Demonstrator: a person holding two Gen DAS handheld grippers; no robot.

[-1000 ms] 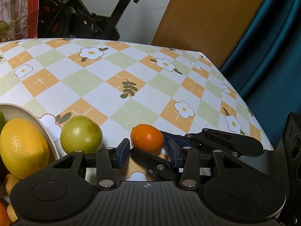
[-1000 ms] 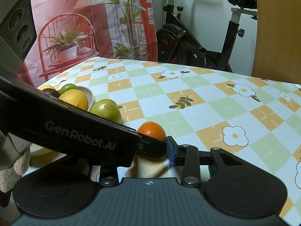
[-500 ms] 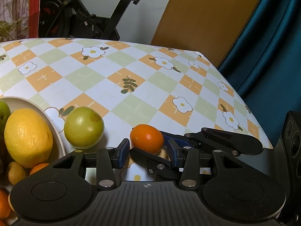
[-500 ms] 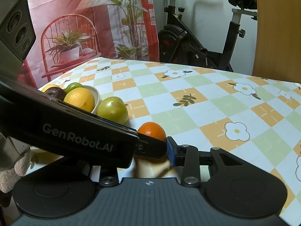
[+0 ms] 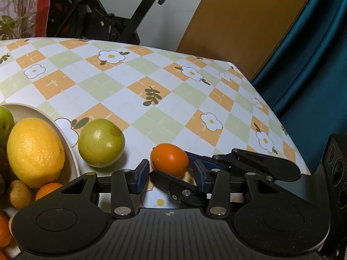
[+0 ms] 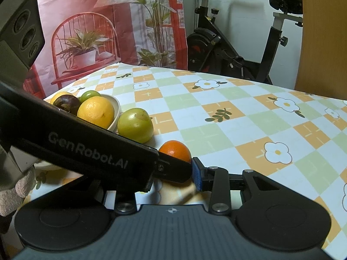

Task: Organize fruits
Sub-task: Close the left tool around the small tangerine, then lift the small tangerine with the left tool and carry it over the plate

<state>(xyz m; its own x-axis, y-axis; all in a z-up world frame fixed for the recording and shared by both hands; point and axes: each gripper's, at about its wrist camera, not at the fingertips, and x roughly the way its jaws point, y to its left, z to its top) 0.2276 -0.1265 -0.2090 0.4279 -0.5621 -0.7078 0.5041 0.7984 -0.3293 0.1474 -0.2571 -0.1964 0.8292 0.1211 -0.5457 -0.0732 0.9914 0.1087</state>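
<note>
A small orange (image 5: 169, 160) sits just above the flowered tablecloth (image 5: 151, 75), with my right gripper (image 6: 173, 173) shut on it. One blue pad (image 6: 197, 173) shows; the other finger is hidden under the left gripper's body. My left gripper (image 5: 171, 176) straddles the same orange, open, its blue pads (image 5: 142, 174) standing clear of the peel. A cream bowl (image 5: 65, 143) at the left holds a lemon (image 5: 35, 151), a dark purple fruit (image 6: 66, 104), a green fruit (image 6: 90, 95) and small oranges (image 5: 46, 189). A larger green fruit (image 5: 100, 142) lies on the cloth beside the bowl.
The table's right edge (image 5: 271, 108) drops off to a teal curtain (image 5: 314, 65). A wooden board (image 5: 238, 21) and an exercise bike (image 6: 227, 49) stand behind the table. A gloved hand (image 6: 13, 192) holds the left gripper.
The bowl and the green fruit beside it have drifted right in both views. The small orange keeps its place between the fingers, and neither gripper's jaws have visibly changed.
</note>
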